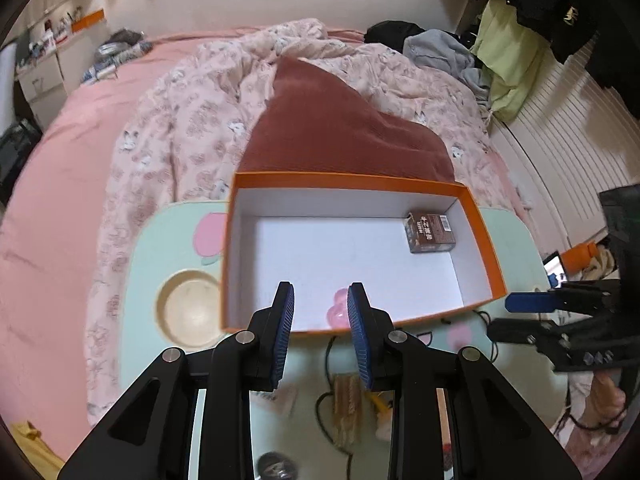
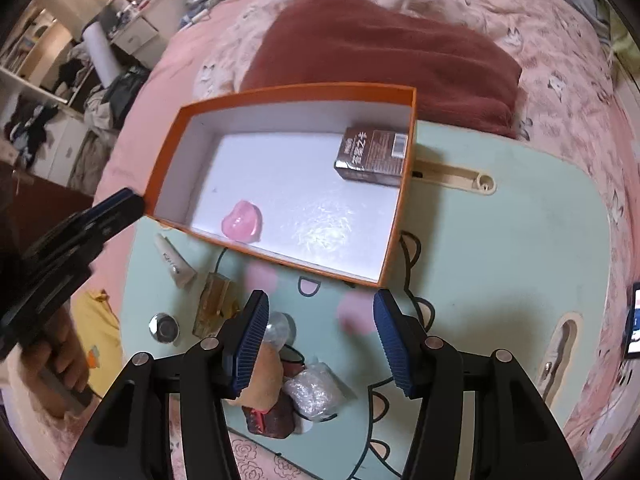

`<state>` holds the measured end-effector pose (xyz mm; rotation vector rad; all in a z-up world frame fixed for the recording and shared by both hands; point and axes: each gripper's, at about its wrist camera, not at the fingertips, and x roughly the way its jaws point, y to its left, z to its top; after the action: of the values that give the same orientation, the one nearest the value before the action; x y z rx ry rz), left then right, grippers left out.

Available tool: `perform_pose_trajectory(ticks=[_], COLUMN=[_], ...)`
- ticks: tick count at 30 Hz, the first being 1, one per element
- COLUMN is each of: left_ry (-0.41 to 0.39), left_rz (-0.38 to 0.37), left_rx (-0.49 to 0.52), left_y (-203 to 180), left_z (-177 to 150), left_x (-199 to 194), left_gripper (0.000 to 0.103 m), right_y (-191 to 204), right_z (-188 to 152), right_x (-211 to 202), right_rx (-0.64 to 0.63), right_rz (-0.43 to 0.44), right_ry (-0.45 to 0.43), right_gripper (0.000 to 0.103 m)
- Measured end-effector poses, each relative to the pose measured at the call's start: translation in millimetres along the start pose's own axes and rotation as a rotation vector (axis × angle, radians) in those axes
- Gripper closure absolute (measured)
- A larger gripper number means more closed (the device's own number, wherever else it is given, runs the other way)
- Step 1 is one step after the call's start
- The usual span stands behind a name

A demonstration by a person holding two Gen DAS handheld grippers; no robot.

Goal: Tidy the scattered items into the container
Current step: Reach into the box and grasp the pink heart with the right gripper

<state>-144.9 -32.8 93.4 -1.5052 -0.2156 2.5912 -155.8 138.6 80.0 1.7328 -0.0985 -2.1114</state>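
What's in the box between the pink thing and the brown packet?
Nothing. In the right wrist view, only bare white box floor lies between the pink thing and the brown packet. The left wrist view shows the same.

**Handheld gripper pair and operator's hands**

Left gripper: matte black linkage arms with triangular cut-outs, round silver pivot pins, and two fingers faced with ribbed blue pads. Right gripper: same build, with black frame, silver pins and blue ribbed fingers. Seen from the side, the frame shows small hex bolts and a thin black cable near the handle. Left hand: bare skin, fingers wrapped round a black handle, pale fuzzy sleeve at the wrist. Right hand: bare skin, partly hidden.
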Motion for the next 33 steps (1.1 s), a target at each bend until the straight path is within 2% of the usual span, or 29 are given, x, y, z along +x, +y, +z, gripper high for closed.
perform_pose_trajectory(ticks=[3,8,10,12,17,22,23,24,26,28,31,33], left_ry=[0.005,-0.065,-0.083,-0.081,-0.005,0.026,0.036,0.05,0.072,0.096,0.101,0.117], left_rz=[0.029,0.134,0.159,0.157,0.119,0.148,0.14,0.129,0.095,0.082,0.121,0.121], left_rx=[-0.002,0.04,0.038,0.03,0.013,0.014,0.004,-0.006,-0.015,0.005,0.051,0.058], left_y=[-2.6,-14.0,-12.0,-7.4,-0.4,4.4,6.0,6.2,3.6,-1.5,-8.5,-10.5], left_z=[0.8,2.8,3.0,2.3,-2.4,-7.3,-8.0,-8.7,-11.5,-14.4,-17.6,-19.6], left_x=[11.3,22.5,26.6,31.7,47.9,53.8,54.0,53.7,51.3,49.8,48.7,49.2], left_gripper=[0.074,0.074,0.074,0.074,0.074,0.073,0.067,0.066,0.054,0.051,0.047,0.046], right_y=[13.6,35.4,46.1,50.9,36.3,28.3,28.5,28.6,29.5,29.6,31.7,33.2], right_z=[2.8,26.6,34.5,37.8,44.4,46.7,46.6,46.3,44.0,44.0,42.6,41.1], right_x=[-13.9,-21.9,-15.5,2.2,44.2,52.0,52.0,51.5,50.9,51.3,53.7,54.6], right_rx=[-0.039,-0.068,-0.094,-0.111,-0.067,-0.048,-0.051,-0.055,-0.059,-0.052,-0.051,-0.059], right_rz=[-0.05,-0.132,-0.236,-0.303,-0.263,-0.239,-0.239,-0.248,-0.248,-0.246,-0.251,-0.254], right_ry=[-0.038,-0.137,-0.209,-0.227,-0.109,-0.077,-0.069,-0.057,-0.036,-0.009,0.028,0.045], right_gripper=[0.048,0.048,0.048,0.048,0.054,0.056,0.056,0.056,0.056,0.056,0.056,0.056])
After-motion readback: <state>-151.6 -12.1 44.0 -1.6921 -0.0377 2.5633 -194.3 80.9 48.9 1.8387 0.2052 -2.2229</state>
